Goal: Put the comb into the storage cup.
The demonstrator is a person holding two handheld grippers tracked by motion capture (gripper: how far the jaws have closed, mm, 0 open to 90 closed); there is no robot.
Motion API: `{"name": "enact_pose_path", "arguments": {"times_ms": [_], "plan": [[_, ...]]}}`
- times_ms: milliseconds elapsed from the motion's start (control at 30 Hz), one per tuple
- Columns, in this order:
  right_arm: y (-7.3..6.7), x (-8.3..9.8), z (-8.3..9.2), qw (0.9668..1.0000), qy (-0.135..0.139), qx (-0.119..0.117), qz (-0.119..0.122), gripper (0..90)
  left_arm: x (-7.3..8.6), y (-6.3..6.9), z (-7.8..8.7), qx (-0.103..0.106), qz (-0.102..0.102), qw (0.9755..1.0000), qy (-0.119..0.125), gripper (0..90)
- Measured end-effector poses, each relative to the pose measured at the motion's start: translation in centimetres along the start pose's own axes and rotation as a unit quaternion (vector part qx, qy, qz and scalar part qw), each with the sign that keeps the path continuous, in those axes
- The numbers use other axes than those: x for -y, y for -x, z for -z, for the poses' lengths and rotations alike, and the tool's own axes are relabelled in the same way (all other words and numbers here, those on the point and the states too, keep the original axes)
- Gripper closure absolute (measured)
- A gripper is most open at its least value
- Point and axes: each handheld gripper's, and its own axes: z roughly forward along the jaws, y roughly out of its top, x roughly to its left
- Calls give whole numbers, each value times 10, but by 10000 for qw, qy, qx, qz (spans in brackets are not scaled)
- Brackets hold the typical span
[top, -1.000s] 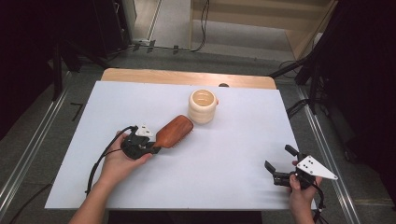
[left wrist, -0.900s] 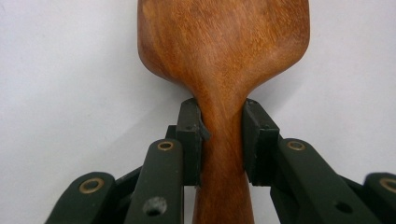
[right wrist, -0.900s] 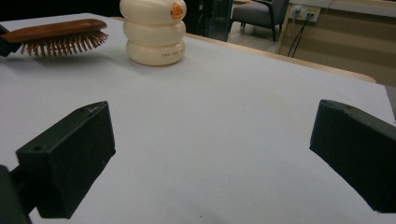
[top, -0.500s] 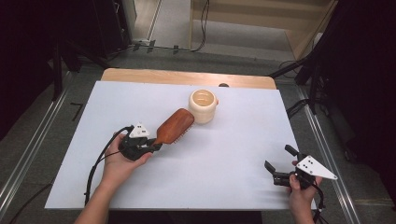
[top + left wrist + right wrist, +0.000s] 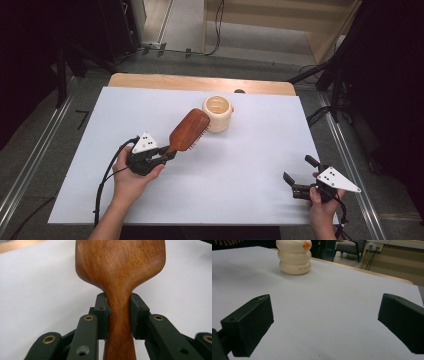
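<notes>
Your left claw [image 5: 167, 154] is clamped on the wooden hairbrush [image 5: 188, 130] handle (head just ahead, beside the cream holder [image 5: 218, 113]); your right claw [image 5: 298, 176] sits wide open, holding nothing.

Each black hand-held gripper [image 5: 167, 155] carries a grey three-cornered plate (screw-dotted) and trails a black cable.

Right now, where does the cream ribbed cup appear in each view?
High view: cream ribbed cup at upper centre, beside the wooden hairbrush.
Left gripper view: not in it.
Right gripper view: top, left of centre.
Shared landmark: the white table sheet.
</notes>
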Motion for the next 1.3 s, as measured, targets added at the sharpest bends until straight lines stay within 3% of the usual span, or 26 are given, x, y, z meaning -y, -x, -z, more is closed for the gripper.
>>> {"name": "enact_pose_path", "arguments": {"times_ms": [167, 333, 467, 633, 833, 1100, 1300], "plan": [[-2, -3, -1, 9999, -114, 26, 83, 0, 2, 6, 1, 154, 168, 9995, 218, 719], [-5, -9, -1, 9998, -176, -60, -24, 0, 7, 16, -3, 136, 147, 9993, 319, 719], [-13, -24, -3, 9998, -154, -87, 96, 0, 10, 20, -5, 214, 222, 9988, 388, 719], [-26, -42, -8, 9992, -239, -61, 327, 0, 10, 25, -5, 167, 186, 9982, 540, 719], [-41, -64, -17, 9984, -198, -444, 271, 0, 10, 27, -1, 196, 160, 9972, 704, 719], [-61, -95, -37, 9970, -166, -733, 202, 0, 8, 27, 5, 187, 147, 9959, 873, 719], [-77, -110, -55, 9953, -202, -890, 324, 0, 8, 23, 11, 132, 177, 9950, 973, 719]]}}
